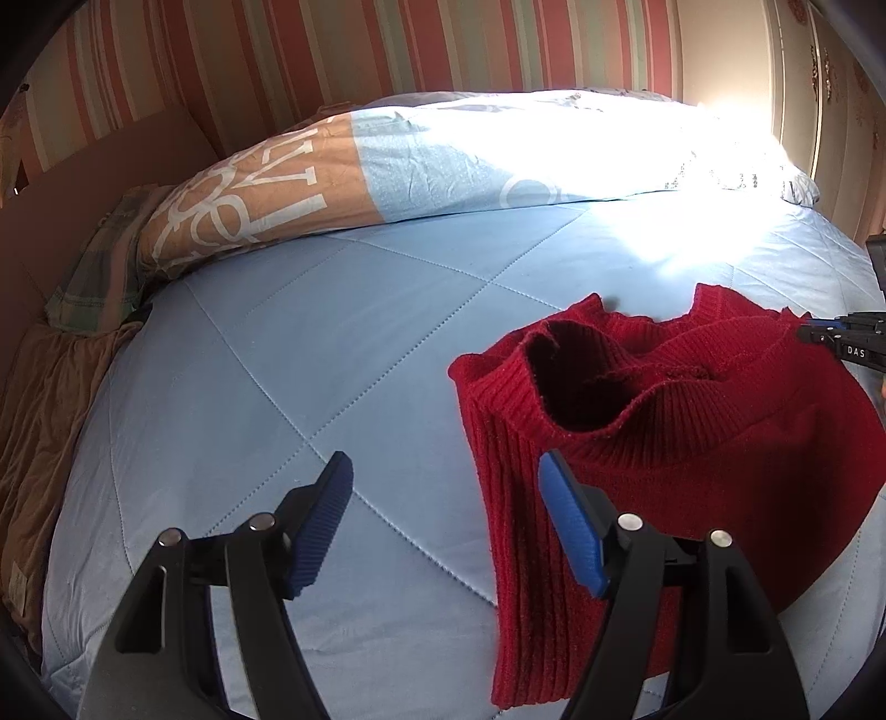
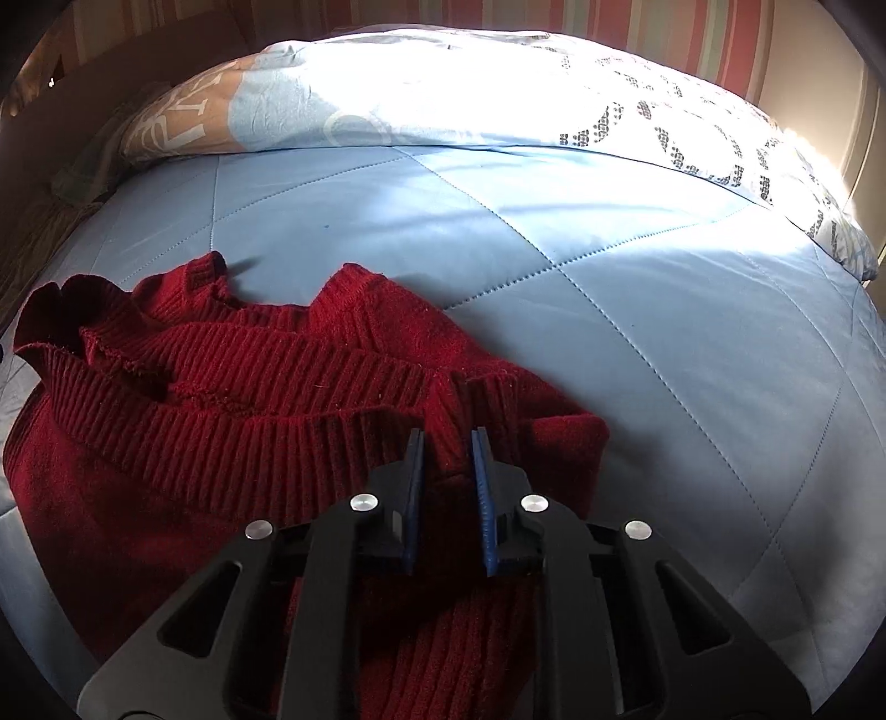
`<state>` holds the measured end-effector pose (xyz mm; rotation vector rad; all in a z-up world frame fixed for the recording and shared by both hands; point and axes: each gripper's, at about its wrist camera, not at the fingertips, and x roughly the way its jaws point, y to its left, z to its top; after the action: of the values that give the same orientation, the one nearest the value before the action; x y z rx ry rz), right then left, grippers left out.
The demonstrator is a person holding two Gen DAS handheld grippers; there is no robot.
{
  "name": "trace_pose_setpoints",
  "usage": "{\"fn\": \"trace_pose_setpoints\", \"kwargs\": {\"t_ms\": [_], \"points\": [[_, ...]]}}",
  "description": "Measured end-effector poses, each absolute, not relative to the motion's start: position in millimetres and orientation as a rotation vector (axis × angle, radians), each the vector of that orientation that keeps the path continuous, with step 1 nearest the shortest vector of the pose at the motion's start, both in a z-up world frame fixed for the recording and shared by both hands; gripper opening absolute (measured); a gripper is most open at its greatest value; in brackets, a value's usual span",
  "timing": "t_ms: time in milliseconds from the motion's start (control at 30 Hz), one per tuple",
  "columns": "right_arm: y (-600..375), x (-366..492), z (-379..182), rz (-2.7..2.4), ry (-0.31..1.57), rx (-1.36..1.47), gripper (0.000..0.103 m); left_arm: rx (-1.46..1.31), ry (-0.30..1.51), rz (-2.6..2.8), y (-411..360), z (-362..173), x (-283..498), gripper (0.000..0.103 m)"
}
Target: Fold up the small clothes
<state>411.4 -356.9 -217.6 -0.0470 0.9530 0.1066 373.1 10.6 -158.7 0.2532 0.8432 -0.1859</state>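
The right gripper [image 2: 447,443] has its two blue pads pulled close together, pinching a ridge of the red sweater [image 2: 232,421] right in front of it. Only the right wrist view shows this pinch; in the left wrist view the right gripper [image 1: 814,330] is just a small dark tip at the far right edge, touching the sweater's [image 1: 692,443] ribbed hem. The left gripper [image 1: 446,471] is wide open and holds nothing. It hovers low, tilted down toward the bed, with one blue pad over the bare blue quilt [image 1: 277,360] and the other over the sweater's near edge. The sweater is knitted, soft and fuzzy, with thick ribs along its hem and down one side. It lies bunched, and its open hem makes a dark hole ahead of the left gripper. The quilt is smooth with stitched diamond lines. Farther off lies a long pillow [image 1: 443,166], blue and tan with white letters, below a striped wall [image 1: 332,50].
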Motion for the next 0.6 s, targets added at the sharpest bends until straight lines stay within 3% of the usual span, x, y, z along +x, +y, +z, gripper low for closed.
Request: {"fn": "trace_pose_setpoints", "kwargs": {"t_ms": [167, 333, 433, 467, 500, 600], "points": [[-383.7, 397.1, -190.7, -0.011, 0.783, 0.028, 0.010, 0.284, 0.843, -0.217, -12.9, -168.6, 388.8, 0.071], [-411.8, 408.6, -228.7, -0.080, 0.935, 0.142, 0.012, 0.256, 0.887, -0.211, -26.4, -188.1, 415.8, 0.071], [-405.4, 397.7, -216.4, -0.021, 0.888, 0.143, 0.030, 0.271, 0.916, -0.194, -33.8, -200.9, 432.6, 0.071], [-404.7, 392.9, -208.7, -0.013, 0.863, 0.145, 0.049, 0.276, 0.921, -0.194, -35.7, -204.7, 437.0, 0.071], [-403.4, 388.1, -200.9, -0.013, 0.837, 0.136, 0.058, 0.281, 0.931, -0.194, -37.5, -209.3, 441.5, 0.071], [-403.8, 384.3, -193.0, -0.001, 0.844, 0.116, 0.062, 0.338, 0.954, -0.153, -44.0, -224.4, 450.9, 0.072]]}}
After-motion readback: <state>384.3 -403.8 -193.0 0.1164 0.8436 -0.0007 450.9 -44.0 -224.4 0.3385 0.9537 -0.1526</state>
